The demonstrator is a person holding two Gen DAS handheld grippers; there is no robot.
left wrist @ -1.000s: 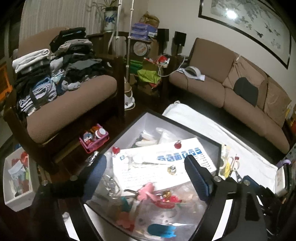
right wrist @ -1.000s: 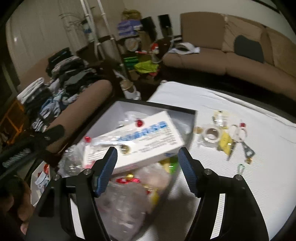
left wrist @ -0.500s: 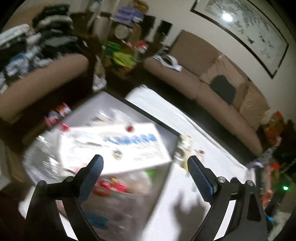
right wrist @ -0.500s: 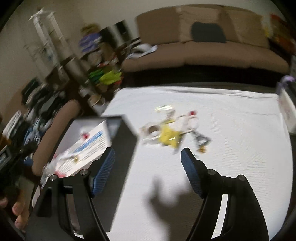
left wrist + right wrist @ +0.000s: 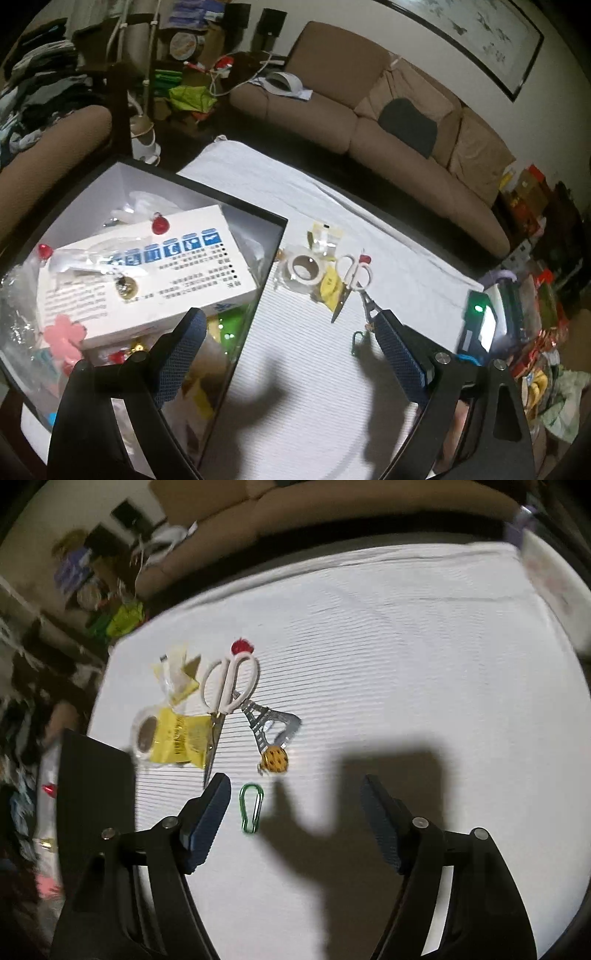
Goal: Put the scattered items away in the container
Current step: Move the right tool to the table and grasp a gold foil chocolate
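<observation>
The container (image 5: 275,236) is a black box with white walls, filled with a white carton (image 5: 147,280) and small trinkets. To its right, on the white cloth (image 5: 314,387), lie a tape roll (image 5: 303,268), a yellow packet (image 5: 330,288), white-handled scissors (image 5: 352,277) and a green carabiner (image 5: 357,341). My left gripper (image 5: 290,317) is open over the box's right wall, holding nothing. My right gripper (image 5: 295,781) hangs low over the cloth, its jaws wide and closing with nothing pressed between them. The carabiner (image 5: 252,808) lies just inside its left finger. Beyond are scissors (image 5: 229,686), an Eiffel-tower keychain (image 5: 267,720) and a cookie charm (image 5: 275,760).
A brown sofa (image 5: 369,122) runs behind the table, and an armchair (image 5: 44,147) piled with clothes stands at the left. A dark device with a green light (image 5: 476,325) sits at the cloth's right edge. The box's black wall (image 5: 96,794) stands left of the right gripper.
Both grippers have swung from over the box toward the scattered items on the cloth. The right one has dropped close to the cloth near the carabiner. Both stayed open.
</observation>
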